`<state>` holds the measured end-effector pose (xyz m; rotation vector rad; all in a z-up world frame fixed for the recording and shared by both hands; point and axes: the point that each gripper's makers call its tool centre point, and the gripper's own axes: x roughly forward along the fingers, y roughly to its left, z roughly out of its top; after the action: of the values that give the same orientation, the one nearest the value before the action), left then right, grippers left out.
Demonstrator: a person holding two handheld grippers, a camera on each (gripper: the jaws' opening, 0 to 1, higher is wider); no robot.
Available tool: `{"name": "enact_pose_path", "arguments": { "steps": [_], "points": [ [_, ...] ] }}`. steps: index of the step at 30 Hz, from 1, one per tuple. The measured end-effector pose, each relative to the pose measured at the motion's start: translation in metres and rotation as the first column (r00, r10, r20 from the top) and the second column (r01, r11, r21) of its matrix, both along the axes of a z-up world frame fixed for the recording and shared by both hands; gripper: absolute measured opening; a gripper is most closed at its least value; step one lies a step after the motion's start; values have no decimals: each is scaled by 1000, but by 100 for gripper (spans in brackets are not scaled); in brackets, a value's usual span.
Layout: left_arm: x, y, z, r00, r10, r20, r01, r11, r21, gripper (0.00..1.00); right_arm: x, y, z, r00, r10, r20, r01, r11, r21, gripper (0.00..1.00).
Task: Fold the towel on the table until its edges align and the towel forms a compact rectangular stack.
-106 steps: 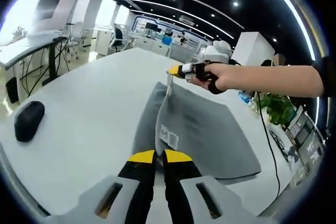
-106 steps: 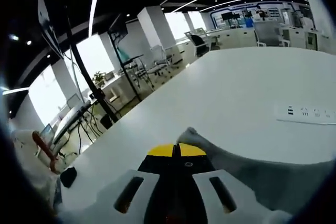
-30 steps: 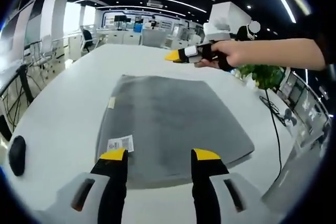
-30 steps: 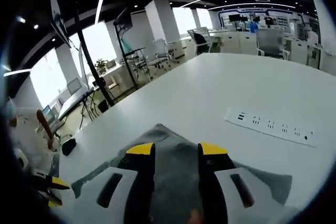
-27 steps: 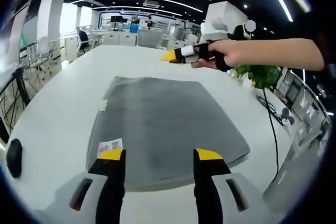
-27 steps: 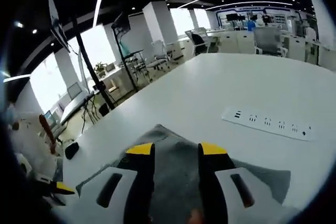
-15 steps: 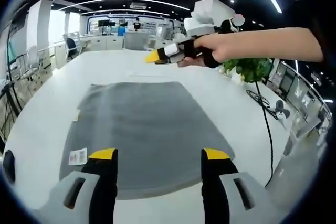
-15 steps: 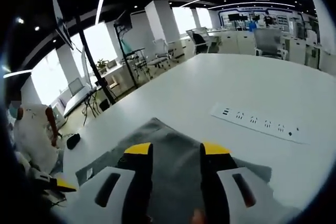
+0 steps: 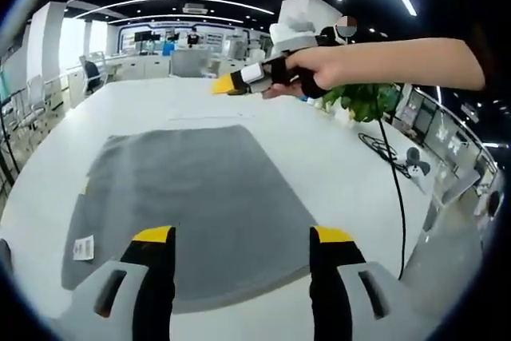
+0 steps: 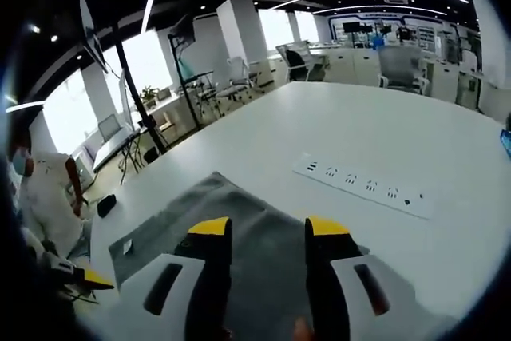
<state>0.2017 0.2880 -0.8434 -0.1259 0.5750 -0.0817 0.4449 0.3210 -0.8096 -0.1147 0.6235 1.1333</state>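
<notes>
The grey towel point(image 9: 192, 189) lies flat on the white table point(image 9: 335, 157), folded over, with a small white label point(image 9: 83, 247) at its near left corner. My left gripper point(image 9: 243, 237) hovers open over the towel's near edge, nothing between its yellow-tipped fingers point(image 9: 154, 235). A hand holds my right gripper point(image 9: 239, 81) above the towel's far right corner. In the right gripper view, the right gripper point(image 10: 268, 229) is open above the towel point(image 10: 239, 213), jaws empty. The left gripper point(image 10: 80, 277) shows at the lower left there.
A white power strip point(image 10: 363, 185) lies on the table beyond the towel. A black mouse point(image 10: 105, 204) sits near the far table edge, by a person in white point(image 10: 44, 197). A potted plant point(image 9: 367, 101) and a black cable point(image 9: 395, 197) are at the right.
Both grippers, shut on the towel's edge 3.5 s ago, have let go and stand open. The towel now lies flat. Both grippers have since drawn back and swung sideways.
</notes>
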Motion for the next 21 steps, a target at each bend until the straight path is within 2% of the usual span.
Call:
{"name": "enact_pose_path", "arguments": {
  "steps": [4,8,11,16,21],
  "points": [
    [4,-13,0,999,-29,15,29,999,-17,70,2,-13,-4,1000,8,12,-8,1000,-24,36],
    [3,-31,-6,995,-97,-16,98,995,9,71,5,-27,-7,1000,1,15,-1,999,-43,36],
    [2,-42,-9,991,-129,-29,129,992,2,72,3,-35,-7,1000,-7,12,8,999,-49,36],
    [-1,-60,-13,971,-230,-61,234,971,56,72,2,-46,-13,1000,-11,14,12,998,-65,36],
    [0,-70,-21,958,-274,-80,277,960,38,72,3,-53,-21,1000,-19,3,20,996,-83,36]
  ]
}}
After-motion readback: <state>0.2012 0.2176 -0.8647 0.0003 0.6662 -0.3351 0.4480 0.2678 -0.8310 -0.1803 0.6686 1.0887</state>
